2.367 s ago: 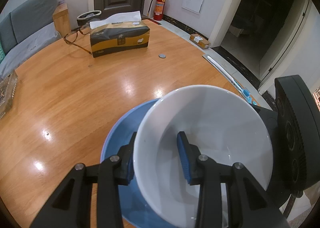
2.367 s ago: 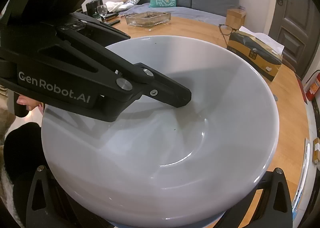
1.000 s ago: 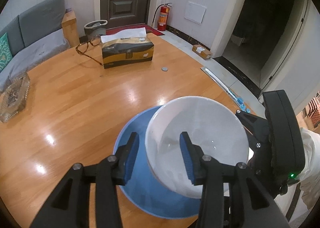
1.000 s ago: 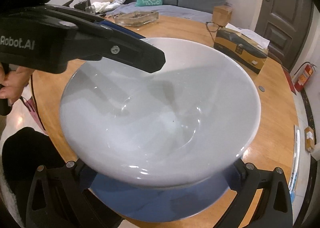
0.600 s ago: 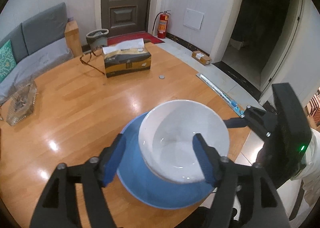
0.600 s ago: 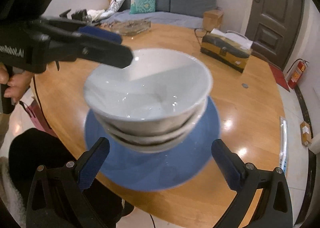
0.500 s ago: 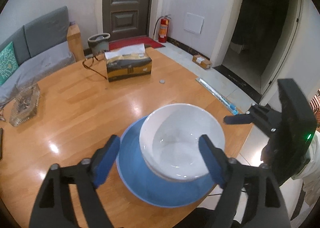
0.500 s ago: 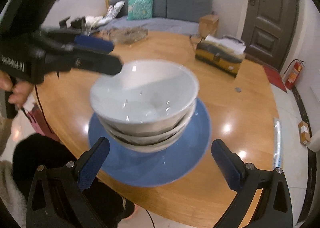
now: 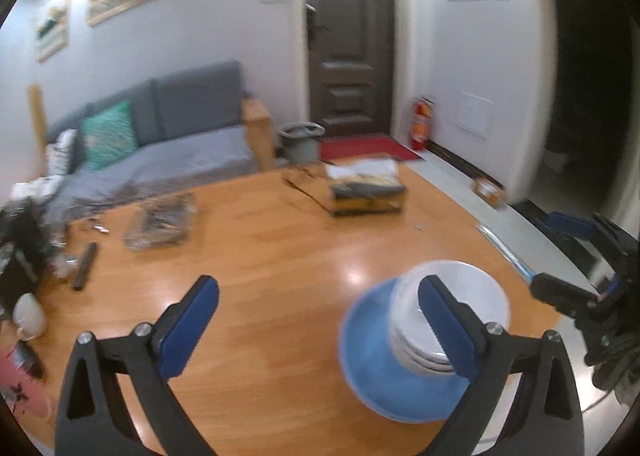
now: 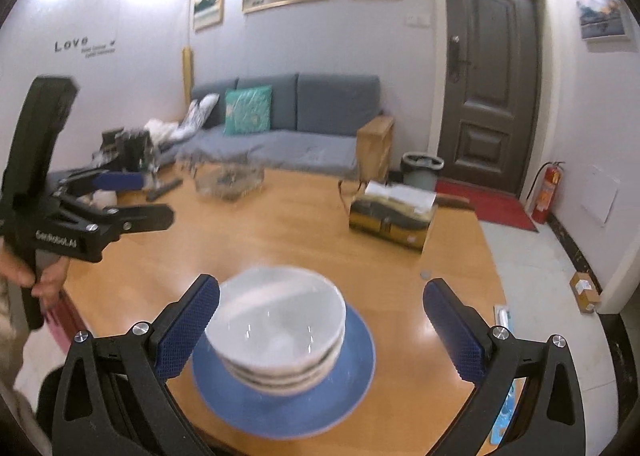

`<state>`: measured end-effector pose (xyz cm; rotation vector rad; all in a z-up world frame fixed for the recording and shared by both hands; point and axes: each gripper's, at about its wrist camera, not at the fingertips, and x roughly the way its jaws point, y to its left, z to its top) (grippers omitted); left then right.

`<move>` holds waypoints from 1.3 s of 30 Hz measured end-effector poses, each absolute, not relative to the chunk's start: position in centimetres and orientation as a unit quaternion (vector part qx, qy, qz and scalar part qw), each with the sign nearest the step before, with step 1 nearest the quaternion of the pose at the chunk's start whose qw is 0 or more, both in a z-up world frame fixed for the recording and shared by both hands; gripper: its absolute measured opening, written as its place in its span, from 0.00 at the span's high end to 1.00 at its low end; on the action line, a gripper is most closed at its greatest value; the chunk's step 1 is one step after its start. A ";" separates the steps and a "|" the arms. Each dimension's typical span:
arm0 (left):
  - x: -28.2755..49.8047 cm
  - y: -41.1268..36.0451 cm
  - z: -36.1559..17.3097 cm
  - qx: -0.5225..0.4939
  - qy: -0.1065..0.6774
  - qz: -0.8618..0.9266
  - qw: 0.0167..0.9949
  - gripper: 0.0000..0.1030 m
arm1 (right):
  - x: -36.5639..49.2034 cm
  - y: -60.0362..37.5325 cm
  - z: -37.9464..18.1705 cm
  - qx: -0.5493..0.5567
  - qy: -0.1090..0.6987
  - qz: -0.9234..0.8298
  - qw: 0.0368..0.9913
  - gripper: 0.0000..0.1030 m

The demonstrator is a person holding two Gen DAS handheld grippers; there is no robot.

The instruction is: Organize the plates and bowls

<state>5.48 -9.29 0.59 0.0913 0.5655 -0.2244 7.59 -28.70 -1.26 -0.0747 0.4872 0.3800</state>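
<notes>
The left gripper [image 9: 318,324] is seen spread wide, nothing grasped; the bowl stack [image 9: 452,320] sits on the blue plate [image 9: 384,372] near the tabletop's right edge (blurred). From the right wrist, the right gripper [image 10: 320,330] is likewise released and empty. The plate overhangs the near edge, so a knock could tip it. A tissue box [image 10: 392,215] lies well apart, obstructing nothing.

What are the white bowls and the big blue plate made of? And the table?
The white bowls look like glazed ceramic: smooth, with small bright glints inside. The blue plate under them is probably ceramic too, though blur hides its finish. The table looks like varnished wood: orange-brown planks with shiny reflections of the lights.
</notes>
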 end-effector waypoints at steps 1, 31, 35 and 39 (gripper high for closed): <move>5.3 -8.9 0.6 0.042 0.273 -0.102 0.956 0.02 | 7.6 -28.4 -1.2 -0.035 0.236 0.186 0.953 0.02; 1.8 -3.8 1.4 0.009 0.166 0.030 0.986 0.01 | 8.0 -24.3 0.2 -0.044 0.163 0.183 0.969 0.02; 1.7 -3.8 1.4 0.009 0.165 0.030 0.986 0.01 | 8.0 -24.4 0.3 -0.041 0.161 0.181 0.969 0.02; 1.8 -3.9 1.3 0.009 0.166 0.029 0.986 0.01 | 7.9 -24.5 0.4 -0.040 0.159 0.179 0.970 0.02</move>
